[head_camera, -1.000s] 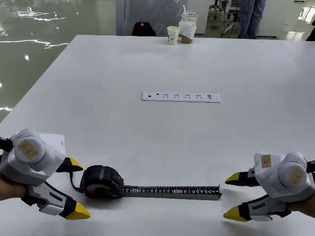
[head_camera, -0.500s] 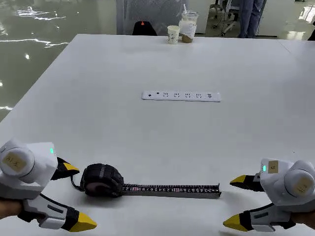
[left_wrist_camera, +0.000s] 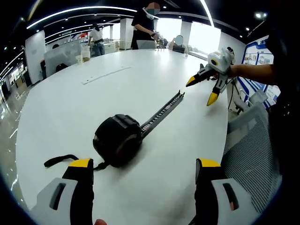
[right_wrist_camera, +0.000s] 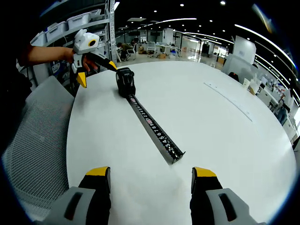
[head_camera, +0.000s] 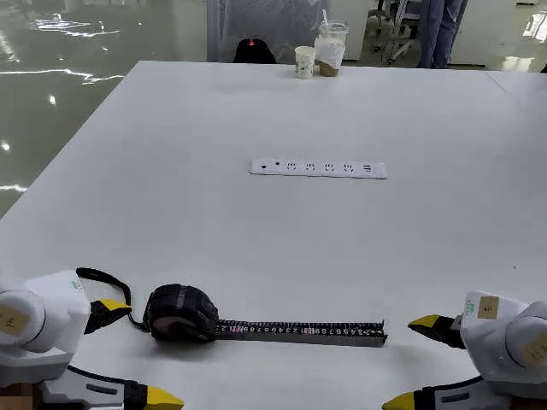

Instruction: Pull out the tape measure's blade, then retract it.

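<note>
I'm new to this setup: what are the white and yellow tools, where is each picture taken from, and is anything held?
There is no robot here: a person holds a two-jaw gripper in each hand. The head view comes from a headset camera looking down at a white table. The left gripper and right gripper sit at its bottom corners, both open and holding nothing. Each round picture comes from a camera on one gripper, looking along its yellow-tipped jaws. Between the grippers lies a black tape measure with its blade pulled out toward the right gripper. Farther off lie a power strip and a paper cup.
</note>
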`<state>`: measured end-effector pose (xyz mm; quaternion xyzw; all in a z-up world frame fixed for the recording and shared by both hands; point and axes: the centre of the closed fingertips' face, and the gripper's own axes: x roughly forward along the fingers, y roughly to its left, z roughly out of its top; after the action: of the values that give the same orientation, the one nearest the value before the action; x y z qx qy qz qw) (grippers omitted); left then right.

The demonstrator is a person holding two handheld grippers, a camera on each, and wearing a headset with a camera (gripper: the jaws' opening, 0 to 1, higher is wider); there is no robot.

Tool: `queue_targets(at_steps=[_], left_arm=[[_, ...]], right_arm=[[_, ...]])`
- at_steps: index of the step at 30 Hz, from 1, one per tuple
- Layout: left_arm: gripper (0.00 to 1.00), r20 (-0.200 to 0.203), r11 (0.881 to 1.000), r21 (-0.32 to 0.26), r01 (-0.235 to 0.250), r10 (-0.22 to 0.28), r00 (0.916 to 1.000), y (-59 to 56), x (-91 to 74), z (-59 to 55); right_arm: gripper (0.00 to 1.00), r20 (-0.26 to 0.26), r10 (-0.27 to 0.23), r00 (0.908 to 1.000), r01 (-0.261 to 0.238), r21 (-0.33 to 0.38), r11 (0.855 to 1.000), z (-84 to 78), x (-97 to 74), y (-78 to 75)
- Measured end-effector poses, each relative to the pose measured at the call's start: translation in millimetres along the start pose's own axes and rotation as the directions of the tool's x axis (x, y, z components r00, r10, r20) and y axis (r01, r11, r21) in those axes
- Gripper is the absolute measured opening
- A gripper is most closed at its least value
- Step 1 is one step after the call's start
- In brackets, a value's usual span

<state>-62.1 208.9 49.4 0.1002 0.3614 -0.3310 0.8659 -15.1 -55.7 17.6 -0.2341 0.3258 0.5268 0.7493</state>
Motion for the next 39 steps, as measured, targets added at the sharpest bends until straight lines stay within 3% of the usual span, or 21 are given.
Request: queue_targets(at_steps=[13,20,27,34,39], left_arm=[[0.92,0.054,0.995,-0.072,-0.068,0.072,0.9959,-8.3,-3.3,1.7],[0.97,0.079,0.984,-0.136,-0.112,0.124,0.9892,-8.7,-6.8,5.7],[0.99,0.088,0.972,-0.183,-0.145,0.163,0.9826,-13.2,-9.6,6.2],[0.99,0.09,0.962,-0.205,-0.18,0.202,0.9752,-18.6,-10.6,7.8],[0.99,0.08,0.96,-0.219,-0.173,0.194,0.9778,-25.1,-9.5,7.3]], right_arm=[[0.78,0.055,-0.045,0.9975,0.04,0.098,0.994,9.7,-3.3,13.1],[0.84,0.075,-0.088,0.9933,0.077,0.146,0.986,16.3,-8.2,17.4],[0.9,0.108,-0.117,0.9872,0.094,0.197,0.976,25.1,-13.7,28.3],[0.96,0.106,-0.143,0.984,0.116,0.226,0.967,28.4,-16.6,37.6],[0.99,0.115,-0.167,0.9792,0.133,0.26,0.956,33.9,-18.5,40.5]])
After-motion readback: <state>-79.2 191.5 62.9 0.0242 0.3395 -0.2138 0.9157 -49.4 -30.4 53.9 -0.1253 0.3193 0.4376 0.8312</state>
